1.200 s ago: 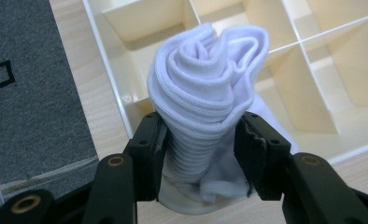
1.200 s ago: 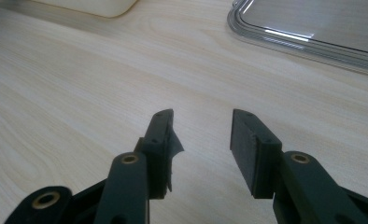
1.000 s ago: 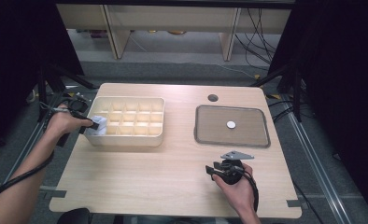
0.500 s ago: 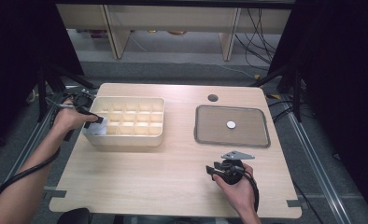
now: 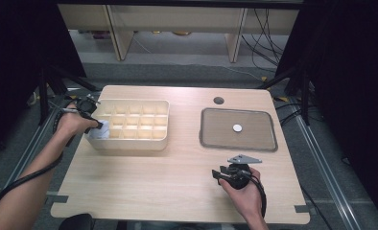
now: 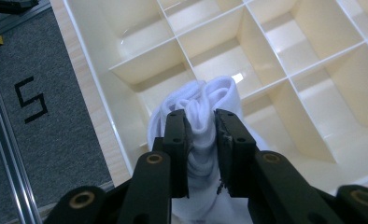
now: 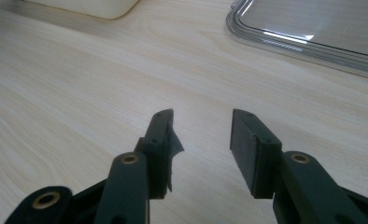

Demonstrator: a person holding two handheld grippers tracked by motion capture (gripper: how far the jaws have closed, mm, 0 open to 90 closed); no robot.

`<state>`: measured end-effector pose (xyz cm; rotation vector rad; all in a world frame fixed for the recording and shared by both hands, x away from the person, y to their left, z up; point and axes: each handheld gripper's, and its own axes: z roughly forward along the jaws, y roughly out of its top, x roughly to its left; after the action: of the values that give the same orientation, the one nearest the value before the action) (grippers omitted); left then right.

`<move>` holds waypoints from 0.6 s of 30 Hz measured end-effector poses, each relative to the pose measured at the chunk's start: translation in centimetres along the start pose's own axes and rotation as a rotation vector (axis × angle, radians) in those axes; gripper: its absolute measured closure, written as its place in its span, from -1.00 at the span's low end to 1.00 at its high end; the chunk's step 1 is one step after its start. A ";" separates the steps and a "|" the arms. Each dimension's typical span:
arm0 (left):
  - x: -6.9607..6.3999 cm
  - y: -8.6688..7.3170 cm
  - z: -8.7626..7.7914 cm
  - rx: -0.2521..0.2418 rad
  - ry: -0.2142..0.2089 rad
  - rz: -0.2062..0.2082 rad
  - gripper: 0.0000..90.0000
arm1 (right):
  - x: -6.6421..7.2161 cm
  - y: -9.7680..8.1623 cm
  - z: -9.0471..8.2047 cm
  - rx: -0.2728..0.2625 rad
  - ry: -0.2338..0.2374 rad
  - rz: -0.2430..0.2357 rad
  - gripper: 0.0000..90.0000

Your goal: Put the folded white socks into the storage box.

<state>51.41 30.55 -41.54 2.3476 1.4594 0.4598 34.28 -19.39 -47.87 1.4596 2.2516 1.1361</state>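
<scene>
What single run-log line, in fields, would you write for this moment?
left hand-held gripper: jaws just closed on white bunched cloth | cloth: in cream plastic divider tray, near-left corner compartment | right hand-held gripper: open, empty, over pale wooden table

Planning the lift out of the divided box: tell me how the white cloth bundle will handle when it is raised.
The white cloth bundle bunches in soft folds between the left gripper, whose jaws have just closed on it, so it is probably floppy and will droop. It looks light. Loose folds may snag on the box dividers.
</scene>
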 end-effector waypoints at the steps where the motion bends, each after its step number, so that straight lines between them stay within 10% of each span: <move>1: 0.0 -0.1 0.0 0.001 0.002 0.001 0.68 | 0.0 0.0 0.0 -0.002 -0.002 -0.005 0.34; 18: -0.6 -0.6 0.9 0.064 0.048 0.053 0.73 | 0.1 -0.1 0.2 0.001 0.007 -0.001 0.34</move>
<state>51.04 30.12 -42.63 2.4469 1.4565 0.4936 34.30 -19.28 -48.01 1.4568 2.2577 1.1411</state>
